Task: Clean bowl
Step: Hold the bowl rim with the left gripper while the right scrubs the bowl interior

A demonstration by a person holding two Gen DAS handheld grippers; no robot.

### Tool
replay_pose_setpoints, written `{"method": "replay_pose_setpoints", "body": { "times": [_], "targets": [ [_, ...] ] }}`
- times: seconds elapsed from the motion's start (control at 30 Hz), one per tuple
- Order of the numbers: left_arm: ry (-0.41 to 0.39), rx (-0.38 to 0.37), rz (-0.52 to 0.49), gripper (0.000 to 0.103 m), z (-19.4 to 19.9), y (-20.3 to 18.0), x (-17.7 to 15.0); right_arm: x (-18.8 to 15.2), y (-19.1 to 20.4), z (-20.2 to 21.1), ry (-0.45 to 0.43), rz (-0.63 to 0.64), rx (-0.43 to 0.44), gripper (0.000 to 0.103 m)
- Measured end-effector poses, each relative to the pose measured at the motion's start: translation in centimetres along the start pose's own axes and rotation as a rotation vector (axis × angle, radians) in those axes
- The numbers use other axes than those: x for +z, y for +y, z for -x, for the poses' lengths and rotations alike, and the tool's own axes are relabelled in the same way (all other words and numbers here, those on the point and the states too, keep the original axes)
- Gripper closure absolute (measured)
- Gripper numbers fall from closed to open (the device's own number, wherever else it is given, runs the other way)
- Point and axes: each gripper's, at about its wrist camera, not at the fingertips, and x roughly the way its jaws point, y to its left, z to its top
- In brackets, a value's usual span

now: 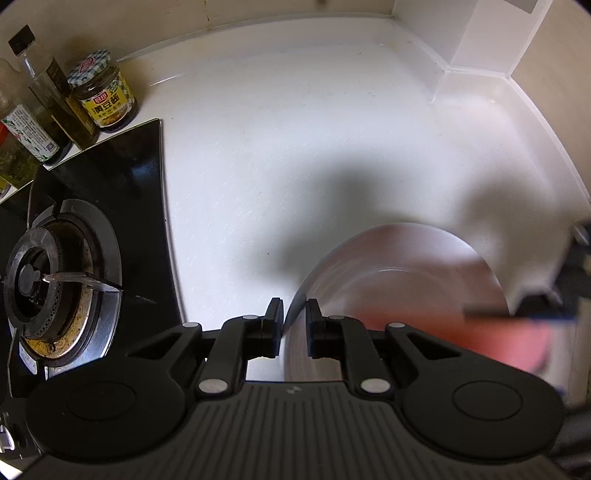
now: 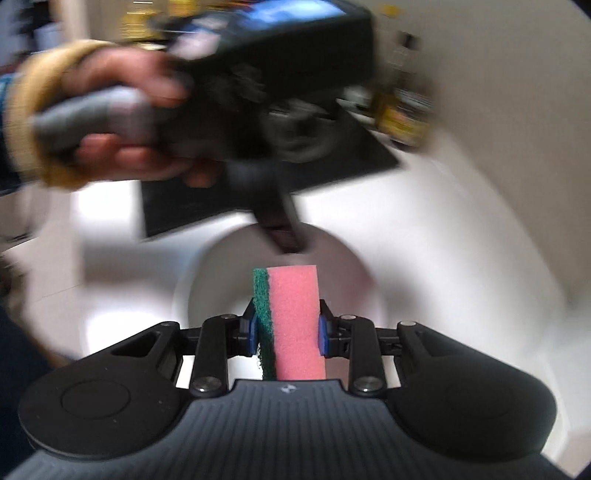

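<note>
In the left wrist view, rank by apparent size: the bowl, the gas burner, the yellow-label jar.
1. bowl, though it is nearest the camera and partly hidden, so unsure against the burner
2. gas burner, looks close to the bowl
3. yellow-label jar, clearly smallest

Home kitchen, lived-in. White countertop running into a corner with a raised white backsplash edge. Black glass gas hob set into the counter at left; burner with metal pan support, ring stained brown with cooked-on residue. Behind the hob, against the cream wall: jar of yellow soybean paste with checked lid and Chinese label, dark-capped glass bottle holding oil-coloured liquid, further condiment bottles at the frame edge, partly cut off. Right wrist view heavily motion-blurred; same black hob and bottles recognisable only.
</note>
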Motion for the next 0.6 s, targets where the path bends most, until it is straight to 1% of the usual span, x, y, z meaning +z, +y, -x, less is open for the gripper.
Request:
{"method": "replay_pose_setpoints", "body": {
  "times": [0.13,0.2,0.33,0.47,0.57,0.6],
  "targets": [
    [-0.008,0.007,0.004,0.091,0.0,0.1,-0.2,0.1,0.6,-0.8,-0.035,-0.057,-0.099,0.077],
    [-0.015,0.009,0.016,0.091,0.1,0.4,-0.3,0.1,1.1,-1.1,-0.044,-0.06,-0.103,0.077],
    [-0.026,0.008,0.016,0.091,0.1,0.5,-0.5,0.6,1.5,-1.3,-0.036,-0.031,-0.063,0.077],
    [-0.03,-0.008,0.022,0.092,0.2,0.9,-0.6,0.8,0.7,-1.5,-0.04,0.022,0.042,0.077],
    [-0.035,-0.01,0.024,0.091,0.2,1.0,-0.6,1.1,0.0,-1.5,-0.03,0.088,0.146,0.077],
    [-0.037,-0.008,0.022,0.091,0.2,1.0,-0.6,1.4,-0.3,-1.9,-0.024,0.107,0.195,0.077]
  ]
}}
